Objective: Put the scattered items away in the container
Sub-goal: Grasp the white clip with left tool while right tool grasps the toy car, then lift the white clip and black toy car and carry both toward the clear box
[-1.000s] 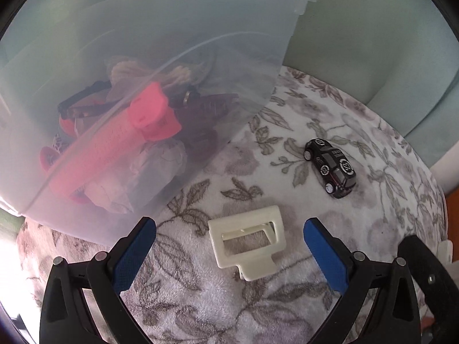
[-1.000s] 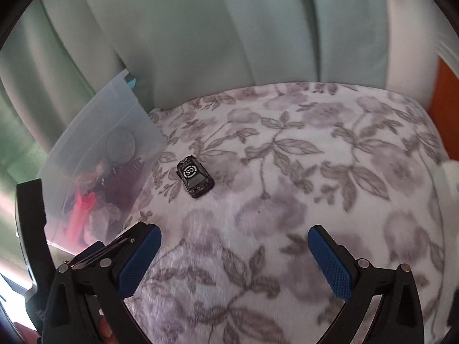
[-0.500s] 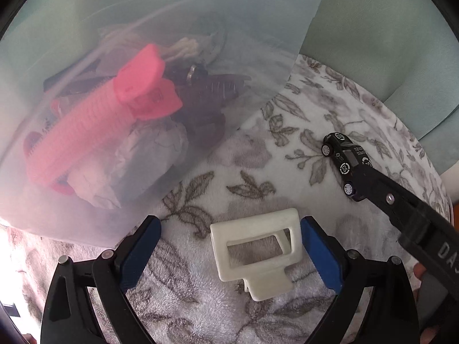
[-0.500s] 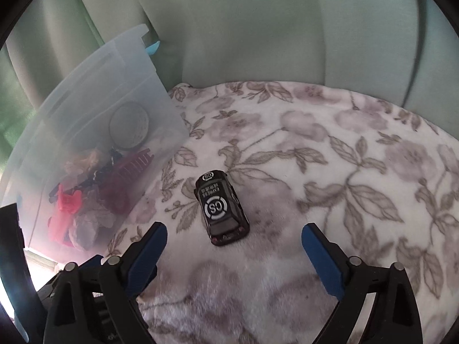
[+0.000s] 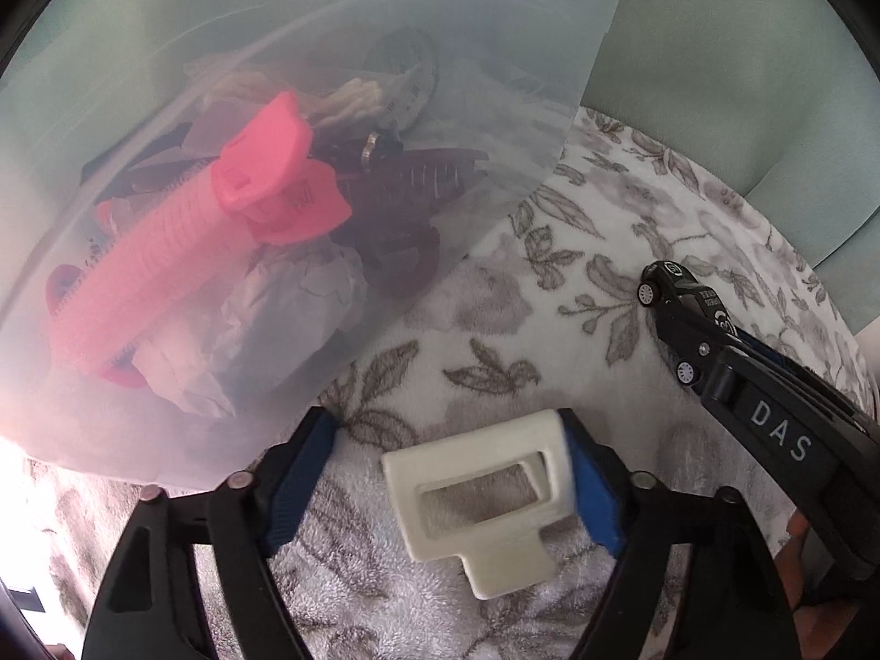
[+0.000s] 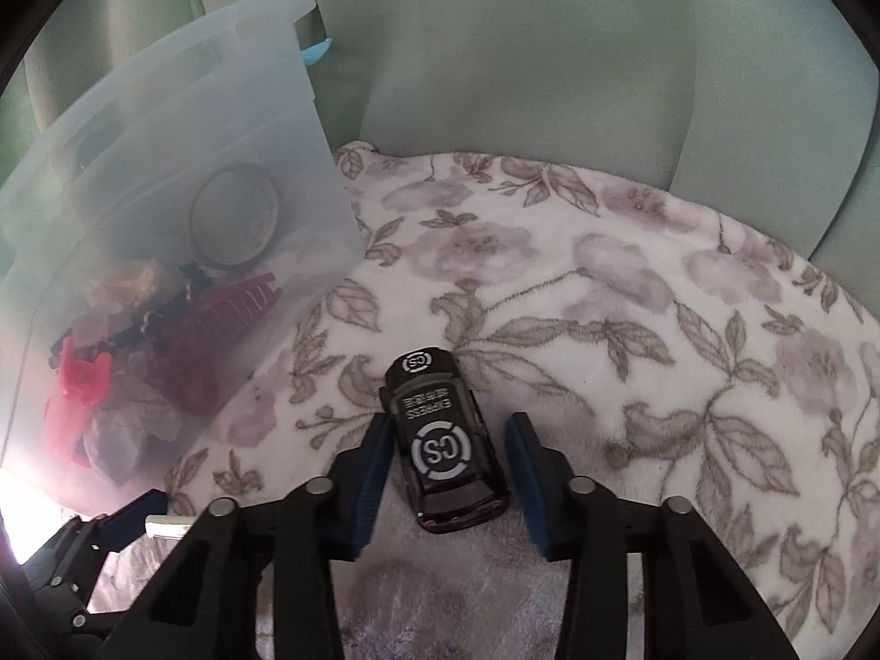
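Both grippers are down on the flowered blanket [image 6: 632,297] at once. The left gripper [image 5: 451,473] is closing around the cream clip [image 5: 484,495]: the right-side pad [image 5: 591,489] looks to be against the clip's edge, while the left-side pad [image 5: 300,481] stands clear of it, so nothing is gripped yet. The clip lies flat on the blanket, just in front of the clear plastic box [image 5: 165,27]. Over to the side, the right gripper [image 6: 448,473] is closing on the little black toy car [image 6: 440,440]. The car sits between the blue pads, one pad near its side, a small gap showing on the other. Inside the box: a pink clip [image 5: 192,242], a dark hair claw [image 5: 407,187], crumpled paper [image 5: 291,319] and a round tin [image 6: 234,220].
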Available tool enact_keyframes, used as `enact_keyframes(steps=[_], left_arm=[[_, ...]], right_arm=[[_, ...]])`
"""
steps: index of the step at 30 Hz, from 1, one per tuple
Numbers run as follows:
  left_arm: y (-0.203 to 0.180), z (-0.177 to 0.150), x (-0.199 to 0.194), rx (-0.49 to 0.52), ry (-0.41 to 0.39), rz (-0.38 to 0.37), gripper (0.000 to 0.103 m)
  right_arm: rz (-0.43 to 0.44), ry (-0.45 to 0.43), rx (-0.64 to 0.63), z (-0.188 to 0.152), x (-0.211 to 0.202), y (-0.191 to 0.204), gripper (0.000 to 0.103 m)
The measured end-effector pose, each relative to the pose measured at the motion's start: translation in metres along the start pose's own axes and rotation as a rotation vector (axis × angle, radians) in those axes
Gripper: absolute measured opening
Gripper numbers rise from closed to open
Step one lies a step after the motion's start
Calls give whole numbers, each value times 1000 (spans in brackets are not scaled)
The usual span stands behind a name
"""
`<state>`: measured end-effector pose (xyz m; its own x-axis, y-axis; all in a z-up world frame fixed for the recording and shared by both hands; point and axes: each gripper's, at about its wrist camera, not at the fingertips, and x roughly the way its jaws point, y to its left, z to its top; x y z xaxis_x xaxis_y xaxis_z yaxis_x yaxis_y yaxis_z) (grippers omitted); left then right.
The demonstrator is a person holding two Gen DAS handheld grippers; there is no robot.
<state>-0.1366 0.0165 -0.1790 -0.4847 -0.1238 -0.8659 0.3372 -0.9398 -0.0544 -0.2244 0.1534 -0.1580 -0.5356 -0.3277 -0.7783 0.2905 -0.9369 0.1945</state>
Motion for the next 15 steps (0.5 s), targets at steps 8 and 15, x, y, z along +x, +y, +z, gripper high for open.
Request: enact_keyframes(steps=[8, 15], left_arm=[[2, -2, -4, 33, -23, -17, 60], [5, -8, -10, 71, -15, -42, 59]], right_arm=[[-3, -3, 80, -14, -17, -6, 37], [-21, 14, 177, -44, -40, -6, 37]])
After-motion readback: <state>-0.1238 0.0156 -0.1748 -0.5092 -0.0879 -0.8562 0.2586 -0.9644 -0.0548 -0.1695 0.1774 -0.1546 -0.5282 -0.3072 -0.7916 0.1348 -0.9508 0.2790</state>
